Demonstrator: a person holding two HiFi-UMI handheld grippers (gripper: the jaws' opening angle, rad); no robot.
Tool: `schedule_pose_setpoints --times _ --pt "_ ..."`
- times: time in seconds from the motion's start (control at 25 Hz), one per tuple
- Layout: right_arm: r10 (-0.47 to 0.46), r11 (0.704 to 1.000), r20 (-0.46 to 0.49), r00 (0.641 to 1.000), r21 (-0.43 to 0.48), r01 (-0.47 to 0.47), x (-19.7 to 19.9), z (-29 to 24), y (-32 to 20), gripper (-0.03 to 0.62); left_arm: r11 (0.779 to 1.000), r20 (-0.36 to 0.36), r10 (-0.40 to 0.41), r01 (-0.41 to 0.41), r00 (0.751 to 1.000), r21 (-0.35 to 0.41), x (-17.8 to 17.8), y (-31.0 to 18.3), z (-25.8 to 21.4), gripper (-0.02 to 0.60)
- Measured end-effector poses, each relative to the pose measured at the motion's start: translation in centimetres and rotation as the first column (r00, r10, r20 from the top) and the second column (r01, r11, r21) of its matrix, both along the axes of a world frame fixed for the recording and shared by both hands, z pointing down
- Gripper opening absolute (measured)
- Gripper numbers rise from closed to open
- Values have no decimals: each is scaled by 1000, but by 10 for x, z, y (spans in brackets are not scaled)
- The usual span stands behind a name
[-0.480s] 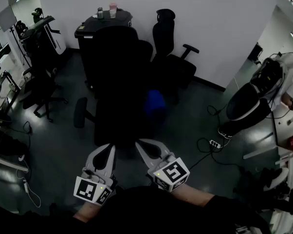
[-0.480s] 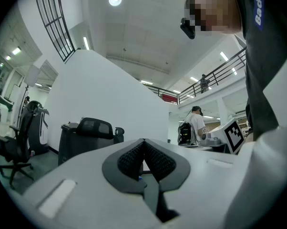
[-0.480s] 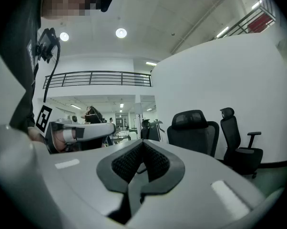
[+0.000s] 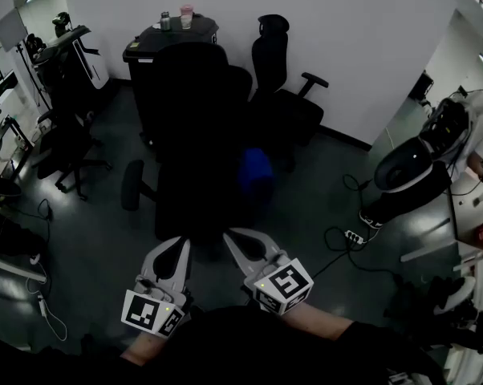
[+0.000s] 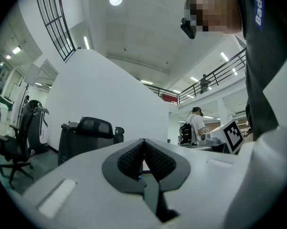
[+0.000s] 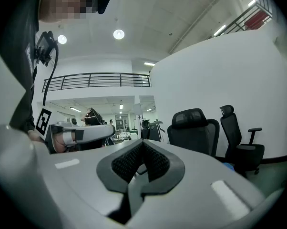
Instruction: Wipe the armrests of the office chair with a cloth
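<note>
Blue cloth [image 4: 256, 171] sits at the right side of the black office chair [image 4: 195, 119], about where its armrest would be. It's straight ahead, slightly right of the right gripper [image 4: 240, 239], the nearer one. Right gripper and left gripper [image 4: 174, 245] are both fully closed, empty, level.

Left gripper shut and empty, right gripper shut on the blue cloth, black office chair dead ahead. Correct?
Not quite. The right gripper is shut on nothing: the right gripper view shows its jaws together with nothing between them. In the head view the blue cloth lies apart from it, at the right side of the black office chair. The left gripper is shut and empty, as you said.
</note>
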State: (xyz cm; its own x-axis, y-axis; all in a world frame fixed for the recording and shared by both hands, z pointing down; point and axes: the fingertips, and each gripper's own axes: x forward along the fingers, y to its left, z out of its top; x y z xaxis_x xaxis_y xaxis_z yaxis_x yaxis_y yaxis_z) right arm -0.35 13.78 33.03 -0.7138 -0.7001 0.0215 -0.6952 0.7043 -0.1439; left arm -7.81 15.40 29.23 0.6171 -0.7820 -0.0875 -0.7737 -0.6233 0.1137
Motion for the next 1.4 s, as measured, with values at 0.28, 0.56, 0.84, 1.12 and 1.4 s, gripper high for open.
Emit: schedule_pose_setpoints --times 0.28,0.56,0.84,1.12,1.4 --pt "24 999 26 999 -39 -23 14 14 -1 5 1000 2 -22 22 1000 -14 -3 -4 5 -2" --pt "25 997 52 998 -73 -21 34 24 -8 6 999 16 -16 17 1000 -47 20 -14 15 -2" --pt "-6 997 97 995 -78 14 73 32 -18 6 997 57 -69 71 996 -30 56 -19 11 -2" --pt "-26 992 96 995 -121 38 90 53 -35 10 995 73 -86 90 994 -52 68 -38 23 -2" --pt "13 988 38 999 -152 -7 74 68 -84 32 998 24 -27 28 999 -48 51 -94 33 -2"
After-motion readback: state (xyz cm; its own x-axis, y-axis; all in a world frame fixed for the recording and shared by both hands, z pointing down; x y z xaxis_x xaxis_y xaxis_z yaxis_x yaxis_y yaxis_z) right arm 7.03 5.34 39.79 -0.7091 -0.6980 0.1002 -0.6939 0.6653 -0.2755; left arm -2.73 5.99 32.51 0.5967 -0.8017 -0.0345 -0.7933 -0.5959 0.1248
